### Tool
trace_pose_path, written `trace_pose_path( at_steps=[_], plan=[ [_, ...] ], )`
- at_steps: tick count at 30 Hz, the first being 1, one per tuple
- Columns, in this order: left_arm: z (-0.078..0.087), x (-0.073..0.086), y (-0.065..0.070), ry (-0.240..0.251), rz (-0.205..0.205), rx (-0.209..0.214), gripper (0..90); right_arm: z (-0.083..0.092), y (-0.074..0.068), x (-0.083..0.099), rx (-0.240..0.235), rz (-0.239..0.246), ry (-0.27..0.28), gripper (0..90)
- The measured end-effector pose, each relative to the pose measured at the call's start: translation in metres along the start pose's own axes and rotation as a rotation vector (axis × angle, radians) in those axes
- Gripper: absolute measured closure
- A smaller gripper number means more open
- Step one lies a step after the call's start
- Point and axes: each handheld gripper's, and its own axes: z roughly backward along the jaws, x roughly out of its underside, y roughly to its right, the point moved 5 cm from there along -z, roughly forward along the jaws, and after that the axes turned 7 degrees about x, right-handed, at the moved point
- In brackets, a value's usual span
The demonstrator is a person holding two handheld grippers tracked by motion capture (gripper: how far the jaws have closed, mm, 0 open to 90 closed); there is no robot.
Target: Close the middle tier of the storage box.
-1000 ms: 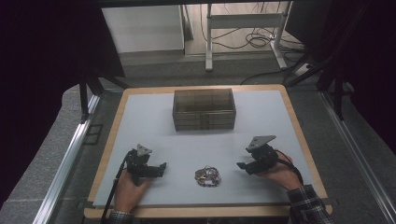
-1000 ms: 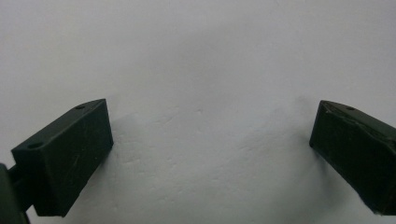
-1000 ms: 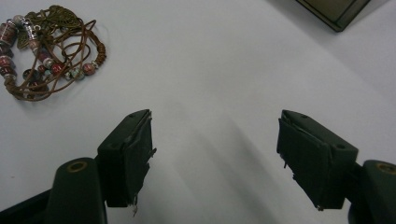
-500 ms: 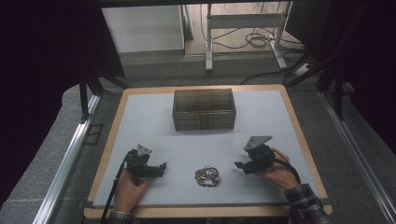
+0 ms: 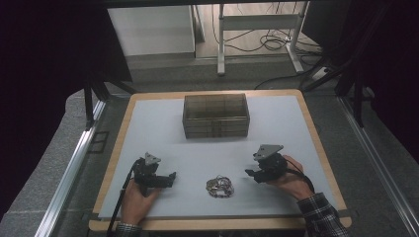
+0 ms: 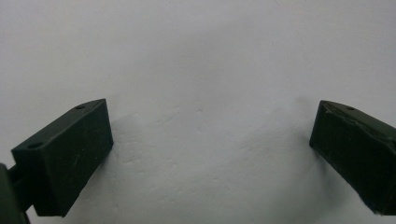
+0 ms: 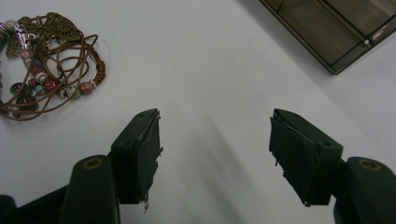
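We see the bracelet (image 5: 220, 186) lying on the white bench (image 5: 163, 133) near its front edge, between the two tools and touching neither. The left tool (image 5: 172, 177) rests low over bare bench, jaws wide apart, nothing between them. The right tool (image 5: 248, 173) sits just beside the bracelet; its jaws have just been closing yet stand apart, with nothing between them. The box (image 5: 216, 115) stands well behind, mid-bench.
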Motion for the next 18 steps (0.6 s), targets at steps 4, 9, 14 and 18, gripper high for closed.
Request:
trace_pose_path(
  at_steps=[4,9,14,18],
  plan=[
    [0.000,0.000,0.000,0.000,0.000,0.000,0.0,-0.001,-0.001,-0.003,0.006,0.017,0.003,32.9],
    [0.000,0.000,0.000,0.000,0.000,0.000,0.0,-0.001,-0.002,-0.005,0.015,0.038,0.008,34.4],
    [0.000,0.000,0.000,0.000,0.000,0.000,0.0,-0.002,-0.003,-0.009,0.028,0.062,0.016,35.5],
    [0.000,0.000,0.000,0.000,0.000,0.000,0.0,-0.005,-0.005,-0.011,0.037,0.080,0.014,35.8]
  ],
)
